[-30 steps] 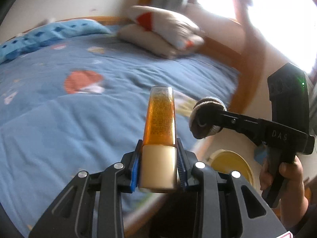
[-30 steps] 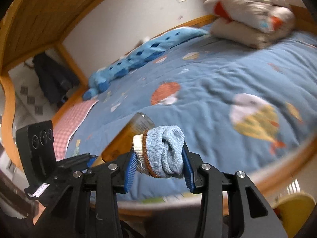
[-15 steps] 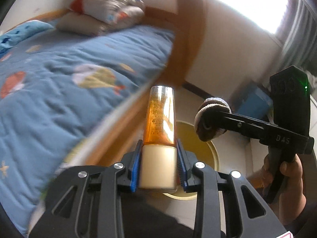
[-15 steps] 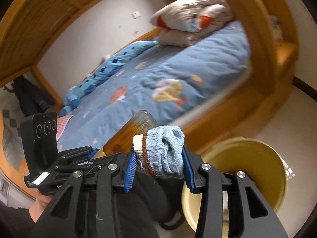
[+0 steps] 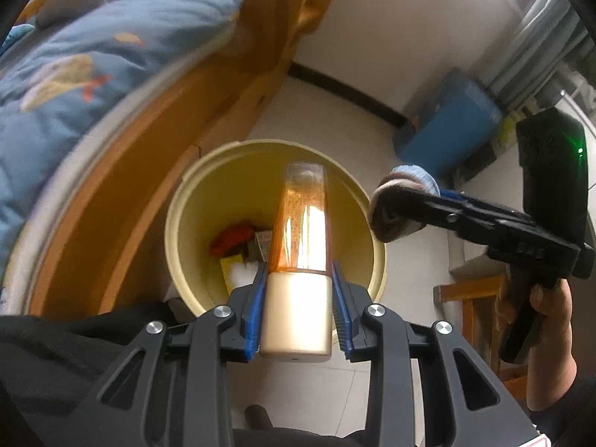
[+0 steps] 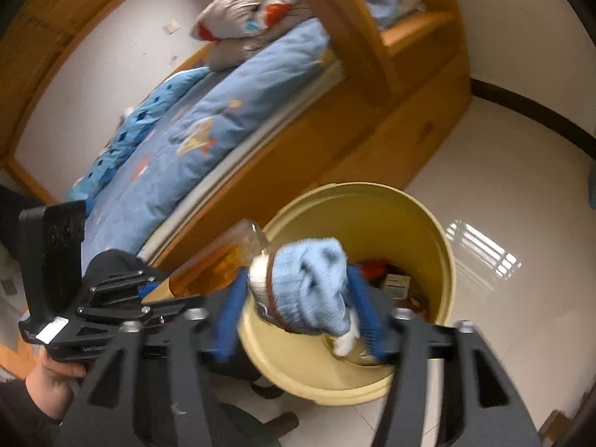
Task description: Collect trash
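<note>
My left gripper (image 5: 298, 316) is shut on an amber bottle (image 5: 300, 231) by its cream cap, held above the yellow bin (image 5: 182, 193). The bottle also shows in the right wrist view (image 6: 219, 260). My right gripper (image 6: 298, 316) is shut on a rolled light-blue sock (image 6: 309, 290), over the bin's rim (image 6: 439, 231). The sock also shows in the left wrist view (image 5: 402, 205), right of the bin. Red and white trash (image 5: 234, 238) lies in the bin.
A wooden bed frame (image 5: 111, 193) with a blue quilt (image 5: 74, 74) stands left of the bin. A blue box (image 5: 447, 126) sits by the far wall. A wooden stool (image 5: 469, 298) is at the right. The floor is pale tile (image 6: 503, 171).
Both grippers swung from over the bed down toward the floor. The yellow bin now lies directly below the bottle and sock. Both grips are unchanged.
</note>
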The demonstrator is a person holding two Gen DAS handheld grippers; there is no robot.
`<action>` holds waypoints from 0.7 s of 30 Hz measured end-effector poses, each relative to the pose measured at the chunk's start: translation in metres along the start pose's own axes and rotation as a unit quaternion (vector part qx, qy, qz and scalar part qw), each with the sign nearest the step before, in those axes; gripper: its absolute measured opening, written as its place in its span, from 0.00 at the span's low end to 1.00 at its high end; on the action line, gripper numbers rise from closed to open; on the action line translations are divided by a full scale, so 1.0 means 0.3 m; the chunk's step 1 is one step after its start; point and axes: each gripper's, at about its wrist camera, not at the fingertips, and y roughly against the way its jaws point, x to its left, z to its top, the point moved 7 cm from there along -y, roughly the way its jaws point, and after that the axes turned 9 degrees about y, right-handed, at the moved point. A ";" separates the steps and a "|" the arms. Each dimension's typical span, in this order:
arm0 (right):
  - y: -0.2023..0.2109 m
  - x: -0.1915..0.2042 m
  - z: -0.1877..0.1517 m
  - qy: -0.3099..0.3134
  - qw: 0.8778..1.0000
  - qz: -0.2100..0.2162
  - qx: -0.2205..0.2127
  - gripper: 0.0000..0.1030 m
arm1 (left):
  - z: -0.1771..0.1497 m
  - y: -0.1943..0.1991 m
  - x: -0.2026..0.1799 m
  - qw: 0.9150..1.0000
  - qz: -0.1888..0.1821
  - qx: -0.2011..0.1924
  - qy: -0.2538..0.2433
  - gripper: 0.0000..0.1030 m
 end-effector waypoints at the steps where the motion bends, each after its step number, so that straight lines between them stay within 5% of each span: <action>1: 0.000 -0.016 0.004 -0.005 1.000 -0.004 -0.004 0.67 | 0.013 -0.015 0.005 1.000 0.004 0.000 0.001 0.46; 3: 0.002 -0.045 0.006 -0.004 1.000 -0.016 -0.006 0.68 | 0.026 -0.032 0.014 1.000 0.021 0.000 -0.005 0.77; 4: 0.002 -0.056 0.005 -0.005 1.000 -0.020 -0.006 0.68 | 0.031 -0.039 0.020 0.999 0.038 -0.006 -0.007 0.80; 10: -0.024 -0.062 -0.035 0.007 0.999 -0.032 0.013 0.68 | 0.003 -0.088 0.017 0.997 0.066 0.020 -0.025 0.81; 21: -0.021 -0.010 -0.037 0.024 0.999 -0.034 0.021 0.68 | 0.019 -0.054 0.020 0.999 0.044 0.000 -0.012 0.81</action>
